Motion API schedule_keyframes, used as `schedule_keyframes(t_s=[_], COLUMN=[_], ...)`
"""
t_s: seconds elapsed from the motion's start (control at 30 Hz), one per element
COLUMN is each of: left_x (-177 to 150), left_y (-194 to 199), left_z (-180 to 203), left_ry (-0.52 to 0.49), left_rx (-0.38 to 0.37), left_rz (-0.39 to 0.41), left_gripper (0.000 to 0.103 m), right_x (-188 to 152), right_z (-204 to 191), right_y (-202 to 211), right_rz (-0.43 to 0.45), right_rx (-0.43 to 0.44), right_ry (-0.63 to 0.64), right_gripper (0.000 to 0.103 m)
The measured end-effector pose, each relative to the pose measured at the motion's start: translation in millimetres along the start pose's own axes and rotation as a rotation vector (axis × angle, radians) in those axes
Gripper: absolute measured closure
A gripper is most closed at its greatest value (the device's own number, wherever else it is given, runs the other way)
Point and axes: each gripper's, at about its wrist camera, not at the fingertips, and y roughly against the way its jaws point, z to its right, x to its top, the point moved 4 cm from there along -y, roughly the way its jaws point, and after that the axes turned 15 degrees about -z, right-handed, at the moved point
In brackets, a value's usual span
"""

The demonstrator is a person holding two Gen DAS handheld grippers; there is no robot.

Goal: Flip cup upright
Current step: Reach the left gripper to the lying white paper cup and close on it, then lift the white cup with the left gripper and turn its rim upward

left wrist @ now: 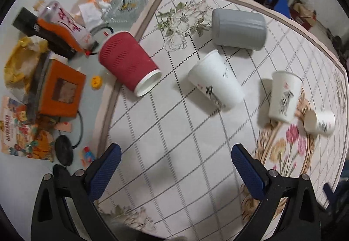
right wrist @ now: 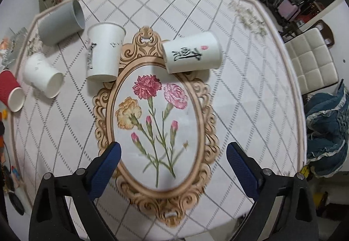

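Observation:
Several paper cups are on the flowered table mat. A red ribbed cup (left wrist: 128,64) (right wrist: 11,93) lies on its side at the mat's left edge. A grey cup (left wrist: 238,29) (right wrist: 61,22) lies on its side at the back. A white cup (left wrist: 214,80) (right wrist: 42,75) lies on its side in between. A white cup with black writing (left wrist: 283,97) (right wrist: 104,53) stands upright. Another white cup with black writing (left wrist: 320,121) (right wrist: 192,52) lies on its side. My left gripper (left wrist: 174,162) is open and empty above the mat, short of the cups. My right gripper (right wrist: 173,158) is open and empty over the carnation print.
Left of the mat (left wrist: 152,131) lie an orange box (left wrist: 61,88), a bottle (left wrist: 65,24), snack packets, a glass dish (left wrist: 130,3) and a black cable. White chairs (right wrist: 312,59) stand at the table's far and right sides. A blue cloth (right wrist: 327,127) lies at the right.

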Motion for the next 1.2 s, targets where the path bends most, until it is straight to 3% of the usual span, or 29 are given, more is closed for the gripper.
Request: schedule_keyframes(t_s=[0.1,0.23,0.37,0.5,0.6,0.67,0.73,0.9,1.0,1.2], left_x=[25.1,52.5,75.3,92.0,104.9,111.2,115.0,119.4,118.6,109.4], left_y=[-16.9,-36.4,-48.9,-57.7,-63.7,-69.4,-72.4,-62.1,-53.4,-35.2], left_z=[4.9,12.6,18.5,26.0,32.3,35.3,37.4,41.3,41.2,37.2], left_ry=[0.048,0.112,0.174,0.197,0.186,0.171,0.155,0.078,0.010,-0.065], left_rx=[-0.059,-0.192,-0.303,-0.339,-0.324,-0.298,-0.283,-0.183,-0.068,0.025], left_rz=[-0.048,-0.118,-0.143,-0.147,-0.134,-0.133,-0.133,-0.071,-0.037,0.013], left_gripper=[0.000,0.001,0.001,0.002,0.009,0.024,0.031,0.033,0.033,0.033], right_x=[17.6,35.1,48.2,58.6,64.8,67.9,71.3,81.3,83.3,72.9], right_z=[-1.6,-3.9,-7.4,-13.6,-19.3,-21.6,-24.1,-27.8,-21.7,-11.5], right_y=[-18.4,-36.3,-50.0,-56.7,-58.4,-58.7,-58.7,-57.6,-56.7,-44.0], right_rz=[-0.038,-0.072,-0.096,-0.113,-0.117,-0.118,-0.120,-0.117,-0.116,-0.090], right_rx=[0.007,0.013,0.013,0.012,0.007,0.004,0.003,0.004,0.006,0.015], right_ry=[0.003,-0.001,-0.004,-0.003,0.006,0.011,0.014,0.018,0.018,0.014], right_gripper=[0.009,0.009,0.009,0.009,0.009,0.009,0.009,0.009,0.009,0.009])
